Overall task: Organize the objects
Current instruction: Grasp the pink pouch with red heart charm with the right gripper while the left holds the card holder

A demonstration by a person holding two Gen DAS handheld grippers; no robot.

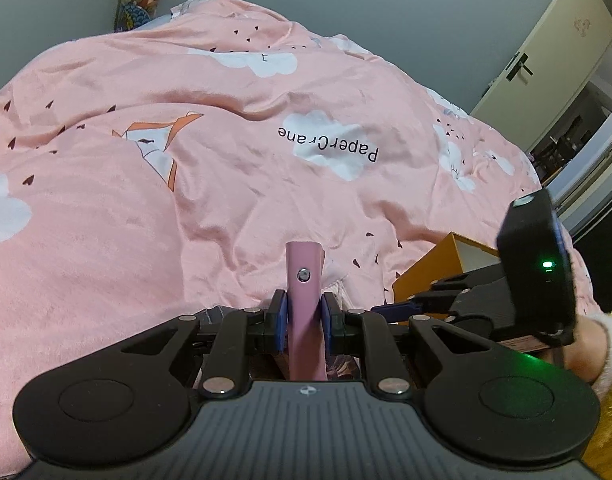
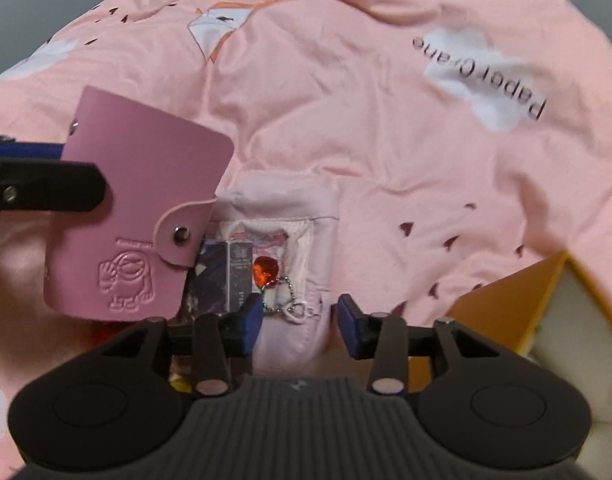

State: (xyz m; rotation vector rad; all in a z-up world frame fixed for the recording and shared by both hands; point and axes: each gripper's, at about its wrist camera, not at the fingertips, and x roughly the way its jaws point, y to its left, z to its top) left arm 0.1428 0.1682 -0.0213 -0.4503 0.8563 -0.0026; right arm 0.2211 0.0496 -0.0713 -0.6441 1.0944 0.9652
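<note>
Stowing comes next: your left gripper [image 1: 304, 322] clamps the pink card holder [image 2: 142, 208] (right gripper [image 2: 302, 320] jaws apart); lower it into the pouch [image 2: 290, 216].

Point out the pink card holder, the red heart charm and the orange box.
pink card holder [image 2: 146, 184]: right wrist view, on its flat front cover.
red heart charm [image 2: 265, 268]: right wrist view, middle of the red stone.
orange box [image 1: 434, 270]: left wrist view, on its orange side wall.

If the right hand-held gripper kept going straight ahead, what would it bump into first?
Probably the pale pink pouch lying open on the bedspread, right ahead of the right hand-held gripper; depth is unclear.
</note>
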